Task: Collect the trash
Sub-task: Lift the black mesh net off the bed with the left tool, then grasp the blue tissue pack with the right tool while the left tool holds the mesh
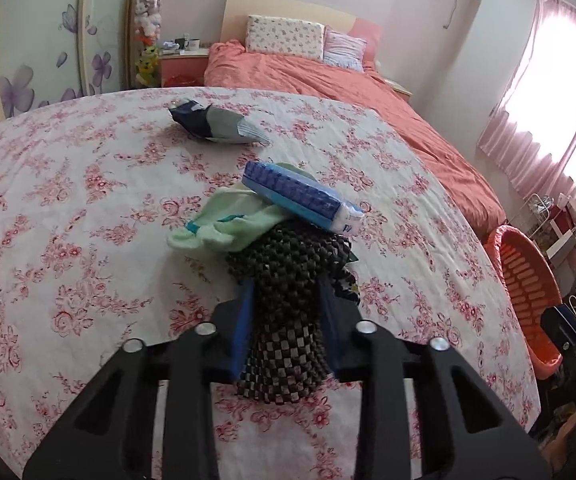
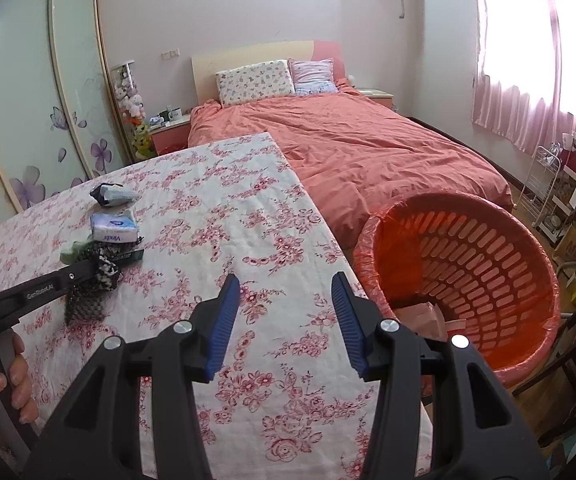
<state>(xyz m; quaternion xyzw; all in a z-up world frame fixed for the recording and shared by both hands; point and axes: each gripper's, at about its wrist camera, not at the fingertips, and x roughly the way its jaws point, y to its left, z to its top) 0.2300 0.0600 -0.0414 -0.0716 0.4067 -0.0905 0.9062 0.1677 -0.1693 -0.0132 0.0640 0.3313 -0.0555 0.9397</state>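
Mesh trash (image 1: pixel 288 280) is pinched by the left hand-held gripper (image 1: pixel 288 300); right hand-held gripper (image 2: pixel 286 308) gapes empty.

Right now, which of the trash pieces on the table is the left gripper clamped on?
The black checkered mesh, pinched in the left gripper. The tissue pack and green cloth lie just beyond it; the dark wrapper lies farthest, apart.

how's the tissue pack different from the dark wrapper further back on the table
The tissue pack is a neat blue and white block; the dark wrapper is crumpled, navy and grey. The tissue pack lies tilted atop a green cloth in the pile beside the left gripper; the wrapper lies alone, directly on the flowered tablecloth, farther from the gripper. Neither one is gripped, and both are on the same table.
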